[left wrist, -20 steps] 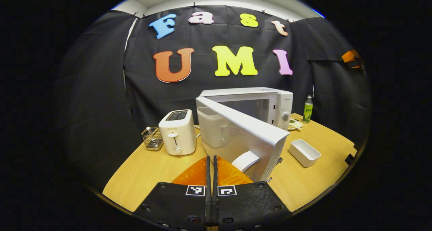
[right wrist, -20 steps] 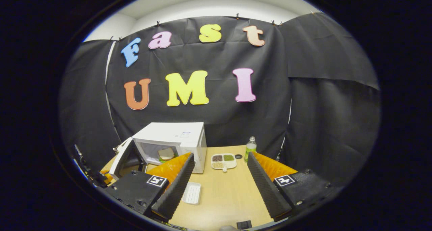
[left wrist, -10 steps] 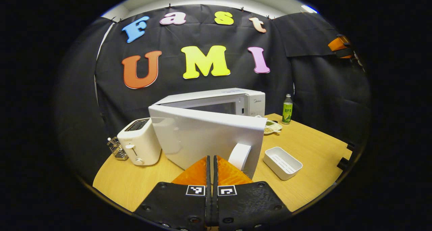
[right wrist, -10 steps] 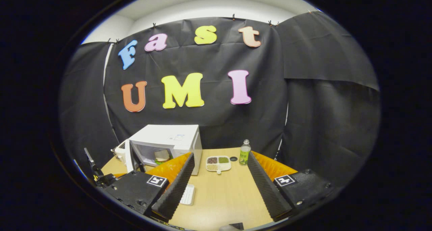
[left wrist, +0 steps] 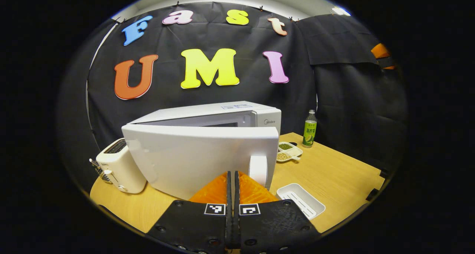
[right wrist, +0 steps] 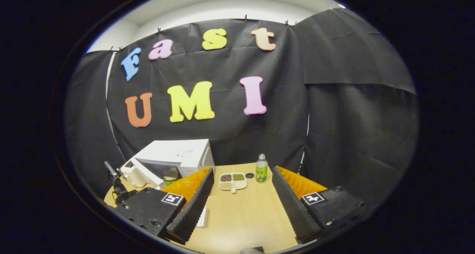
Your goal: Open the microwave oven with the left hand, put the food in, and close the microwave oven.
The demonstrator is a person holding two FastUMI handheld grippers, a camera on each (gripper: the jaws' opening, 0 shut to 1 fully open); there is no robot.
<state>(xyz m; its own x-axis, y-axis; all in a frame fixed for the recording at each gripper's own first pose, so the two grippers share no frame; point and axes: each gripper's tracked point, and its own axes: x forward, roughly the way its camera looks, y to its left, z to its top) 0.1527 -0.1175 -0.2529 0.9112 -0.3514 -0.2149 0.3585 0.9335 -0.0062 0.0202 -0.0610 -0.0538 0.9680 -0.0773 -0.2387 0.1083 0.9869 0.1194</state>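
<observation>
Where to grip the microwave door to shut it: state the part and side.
Grip the white handle at the free edge of the microwave door, coming from the front. It stands off the panel, farthest from the hinge, right ahead of the shut left gripper.

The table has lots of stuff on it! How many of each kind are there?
Microwave oven: 1
Toaster: 1
Green bottle: 1
Divided dish of grains: 1
White tray: 1
Wire rack beside the toaster, mostly hidden: 1
Total: 6
</observation>
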